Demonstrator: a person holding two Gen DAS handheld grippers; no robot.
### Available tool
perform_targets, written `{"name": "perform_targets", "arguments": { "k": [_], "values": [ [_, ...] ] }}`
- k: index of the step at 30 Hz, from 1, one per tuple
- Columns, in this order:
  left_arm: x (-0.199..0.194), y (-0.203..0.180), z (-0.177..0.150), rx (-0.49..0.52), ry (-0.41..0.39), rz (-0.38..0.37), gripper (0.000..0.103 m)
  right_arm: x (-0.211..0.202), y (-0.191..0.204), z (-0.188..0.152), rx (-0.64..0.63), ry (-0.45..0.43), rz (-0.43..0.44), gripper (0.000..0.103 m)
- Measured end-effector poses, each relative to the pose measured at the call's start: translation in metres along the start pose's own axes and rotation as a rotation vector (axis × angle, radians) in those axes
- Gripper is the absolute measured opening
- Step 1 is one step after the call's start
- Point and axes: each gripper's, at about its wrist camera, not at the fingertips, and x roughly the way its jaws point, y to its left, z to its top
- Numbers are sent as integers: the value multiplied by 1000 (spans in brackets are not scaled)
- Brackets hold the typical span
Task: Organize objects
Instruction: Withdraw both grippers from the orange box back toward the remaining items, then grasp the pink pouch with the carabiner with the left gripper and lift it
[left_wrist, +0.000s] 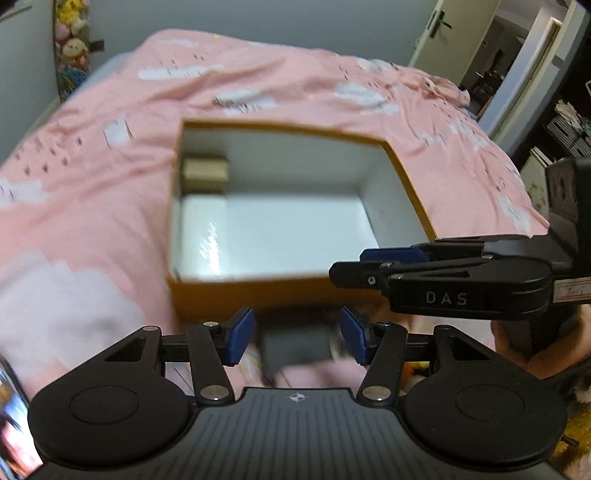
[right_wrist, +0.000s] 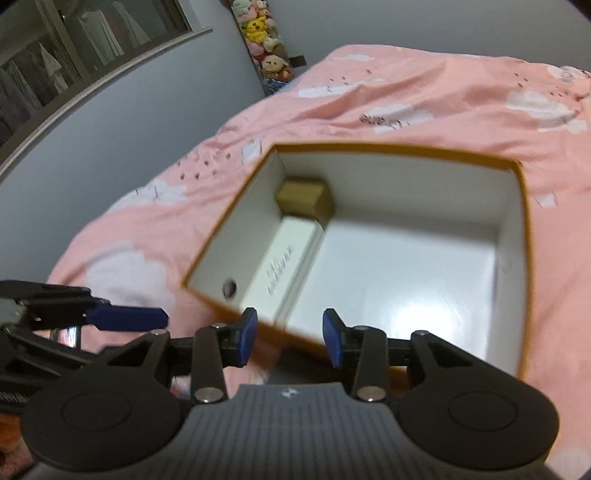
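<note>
An open orange box with a white inside (left_wrist: 406, 173) (right_wrist: 522, 221) lies on the pink bed. Inside, against its left wall, are a small brown box (left_wrist: 205, 173) (right_wrist: 304, 197) and a long white box (right_wrist: 284, 258). My left gripper (left_wrist: 297, 336) is open in front of the box's near wall, with a blurred dark grey object (left_wrist: 295, 343) between its blue pads; I cannot tell if they touch it. My right gripper (right_wrist: 290, 338) is open and empty over the box's near corner. It also shows from the side in the left wrist view (left_wrist: 373, 264).
The pink quilt with white clouds (left_wrist: 110, 206) (right_wrist: 406, 85) covers the bed all around the box. Plush toys (right_wrist: 262, 37) hang in the far corner. A door (left_wrist: 436, 33) and a doorway stand at the right. A glass cabinet (right_wrist: 55, 55) is at the left.
</note>
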Motion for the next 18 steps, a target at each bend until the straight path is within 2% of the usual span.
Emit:
{"name": "perform_targets", "arguments": {
  "k": [1,4,9,18],
  "values": [
    [3,-3,-5,2,15,-8,64,-4,-1,-7,7,3,-12,43],
    [12,-4,-17,-21,59,-29,64,-15,-6,-28,40,12,-27,55],
    [14,2,-31,-60,68,-27,64,-25,-9,-59,81,24,-86,55],
    [23,27,-46,-228,78,-81,64,-15,-22,-91,184,84,-114,51]
  ]
}}
